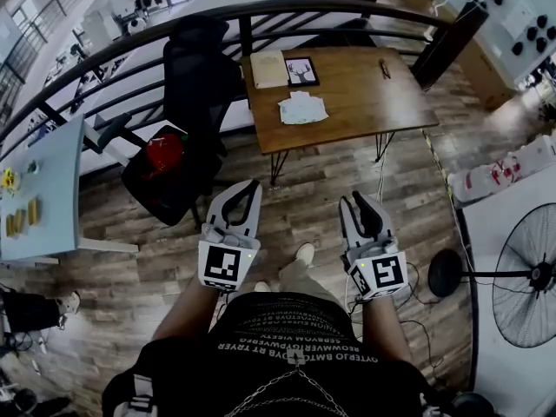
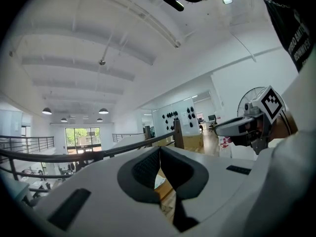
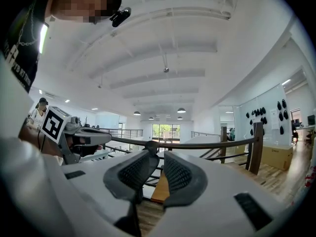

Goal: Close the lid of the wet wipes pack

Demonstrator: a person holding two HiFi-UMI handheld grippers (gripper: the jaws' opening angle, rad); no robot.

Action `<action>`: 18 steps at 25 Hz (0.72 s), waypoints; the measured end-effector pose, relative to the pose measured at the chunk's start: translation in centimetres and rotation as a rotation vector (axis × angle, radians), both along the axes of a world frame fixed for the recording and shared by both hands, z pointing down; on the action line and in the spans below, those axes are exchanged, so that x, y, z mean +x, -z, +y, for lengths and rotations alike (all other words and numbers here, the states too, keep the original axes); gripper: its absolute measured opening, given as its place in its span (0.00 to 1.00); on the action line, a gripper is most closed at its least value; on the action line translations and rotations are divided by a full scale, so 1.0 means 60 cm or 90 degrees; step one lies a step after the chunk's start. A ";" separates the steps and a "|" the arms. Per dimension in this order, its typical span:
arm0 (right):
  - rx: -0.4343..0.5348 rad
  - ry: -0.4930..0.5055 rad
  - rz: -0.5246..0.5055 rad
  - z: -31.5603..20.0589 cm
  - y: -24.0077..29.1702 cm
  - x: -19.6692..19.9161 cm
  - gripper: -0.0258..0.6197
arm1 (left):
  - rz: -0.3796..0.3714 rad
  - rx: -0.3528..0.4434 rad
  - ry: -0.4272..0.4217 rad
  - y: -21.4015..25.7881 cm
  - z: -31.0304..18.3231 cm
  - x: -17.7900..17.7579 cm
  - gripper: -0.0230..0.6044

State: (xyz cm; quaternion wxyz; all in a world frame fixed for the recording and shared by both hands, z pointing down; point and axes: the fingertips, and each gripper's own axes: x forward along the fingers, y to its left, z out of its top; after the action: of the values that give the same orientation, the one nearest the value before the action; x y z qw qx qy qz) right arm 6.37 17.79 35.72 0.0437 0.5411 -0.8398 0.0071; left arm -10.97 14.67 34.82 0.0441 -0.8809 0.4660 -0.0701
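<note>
Head view: The left gripper and right gripper are held side by side in front of the person's body, above bare floor. Both point toward the table. The pack lies on the left half of the table, between a frame and the near edge, touching neither. Lid position cannot be determined at this range. The right half of the tabletop is largely bare. Open floor separates the grippers from the near table edge. A chair stands just beside the table's left corner, ahead of the left gripper. A railing curves behind the table. A fan stands to the right, well apart from the right gripper.

Left gripper view: The jaw tips meet, leaving only a small opening below them. Nothing is held. The table's brown top shows through that opening. The right gripper appears at the right edge, clear of the left one.

Right gripper view: The jaws stand apart by a narrow gap, with nothing between the pads. The railing and the table edge are visible beyond the gap. The left gripper appears at the left, at the same level.
</note>
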 end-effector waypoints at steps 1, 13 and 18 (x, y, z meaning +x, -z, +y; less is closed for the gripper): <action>0.000 0.002 0.001 -0.007 0.000 0.006 0.20 | -0.001 0.000 0.000 -0.001 -0.008 0.008 0.08; -0.035 0.034 0.012 -0.089 -0.042 0.034 0.19 | -0.007 -0.035 0.024 -0.052 -0.083 0.042 0.08; -0.046 0.039 0.009 -0.120 -0.056 0.046 0.19 | -0.017 -0.046 0.029 -0.068 -0.111 0.050 0.08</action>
State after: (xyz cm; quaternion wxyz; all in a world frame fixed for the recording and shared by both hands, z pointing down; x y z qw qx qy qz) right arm 9.12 10.59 39.05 0.0691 0.5133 -0.8548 0.0323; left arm -7.94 7.99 38.92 0.0166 -0.8701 0.4824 -0.0999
